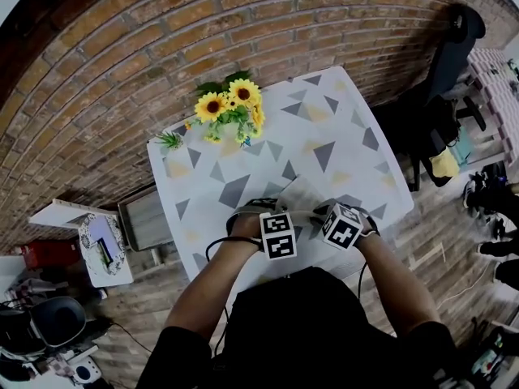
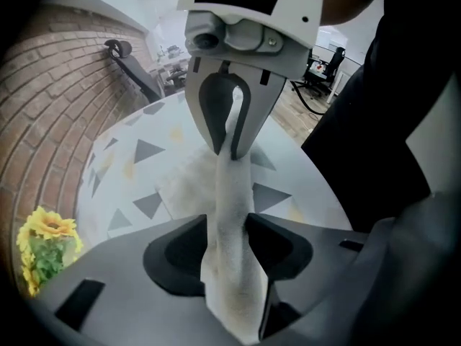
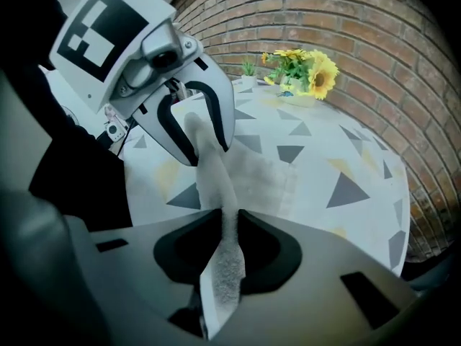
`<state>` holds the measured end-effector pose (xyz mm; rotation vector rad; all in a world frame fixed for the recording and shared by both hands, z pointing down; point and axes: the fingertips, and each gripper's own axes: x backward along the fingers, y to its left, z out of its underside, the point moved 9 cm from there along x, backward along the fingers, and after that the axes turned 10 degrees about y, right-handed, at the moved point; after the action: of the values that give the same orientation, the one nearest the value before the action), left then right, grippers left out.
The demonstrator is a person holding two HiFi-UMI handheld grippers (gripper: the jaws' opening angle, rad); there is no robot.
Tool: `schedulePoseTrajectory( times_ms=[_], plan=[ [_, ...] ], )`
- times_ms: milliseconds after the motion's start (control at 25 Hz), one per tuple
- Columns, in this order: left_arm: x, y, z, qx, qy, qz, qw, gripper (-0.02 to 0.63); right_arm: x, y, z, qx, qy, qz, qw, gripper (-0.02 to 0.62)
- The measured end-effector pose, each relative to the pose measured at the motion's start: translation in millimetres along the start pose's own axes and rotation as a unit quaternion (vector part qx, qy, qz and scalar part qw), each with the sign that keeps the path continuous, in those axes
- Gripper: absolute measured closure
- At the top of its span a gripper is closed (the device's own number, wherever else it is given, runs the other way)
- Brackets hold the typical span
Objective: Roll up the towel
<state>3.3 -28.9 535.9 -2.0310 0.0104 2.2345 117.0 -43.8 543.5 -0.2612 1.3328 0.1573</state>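
Brick wall behind, and against it the table in its pale cloth of grey and yellow triangles. The person leans over the near edge, both arms in. The towel lies right in front of them, pale and nubbly, most of it flat on the cloth and well clear of the sunflowers at the far corner.

Now the action: the towel's near edge is up off the table! The left gripper has a thick fold of it pinched between its pads, and the right gripper is clamped narrow on a thinner bit of the same edge. The two tools sit close together, tips pointing down, with a band of cloth stretched between them.

To my eye this is the very start of the roll: edge gathered, no turn laid yet. The next move calls for both hands to carry that edge over and away from the person, onto the flat part, level with each other. The risk, I'd say, is a loose or crooked first turn, so the tension between the two pinches wants to hold until the fold is down.
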Motion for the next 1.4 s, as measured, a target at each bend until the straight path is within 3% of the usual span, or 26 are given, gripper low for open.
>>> schedulePoseTrajectory(
  times_ms=[160, 440, 560, 720, 920, 1040, 1280, 1400],
  plan=[
    [9.2, 5.0, -3.4, 0.000, -0.017, -0.032, 0.9993, 0.419, -5.4, -17.3, -5.3, -0.008, 0.002, 0.025, 1.000, 0.502],
    [-6.8, 4.3, -12.5, -0.018, -0.011, -0.045, 0.9988, 0.419, 4.2, -36.4, -7.8, -0.040, -0.035, 0.101, 0.993, 0.492],
    [-13.4, 13.6, -12.2, -0.005, -0.011, -0.044, 0.9990, 0.419, 15.4, -23.5, -3.5, -0.014, -0.062, 0.104, 0.993, 0.473],
    [-16.2, 22.8, -9.5, 0.020, -0.019, -0.033, 0.9991, 0.419, -0.1, -2.4, 5.6, 0.052, -0.026, 0.102, 0.993, 0.395],
    [-10.8, 24.7, -9.9, 0.031, -0.021, -0.046, 0.9982, 0.391, -17.1, -14.6, 3.2, 0.047, 0.003, 0.134, 0.990, 0.383],
    [-10.9, 20.7, -14.9, 0.022, -0.020, -0.049, 0.9984, 0.380, -14.8, -18.0, -1.4, 0.050, 0.002, 0.109, 0.993, 0.487],
    [-11.7, 7.4, -17.8, 0.009, -0.020, -0.007, 0.9997, 0.380, -3.2, -2.5, 2.8, 0.037, 0.010, -0.003, 0.999, 0.512],
    [-3.7, -2.7, -18.7, -0.011, -0.027, 0.014, 0.9995, 0.394, 3.6, 4.6, 8.2, 0.034, 0.019, -0.036, 0.999, 0.512]
  ],
)
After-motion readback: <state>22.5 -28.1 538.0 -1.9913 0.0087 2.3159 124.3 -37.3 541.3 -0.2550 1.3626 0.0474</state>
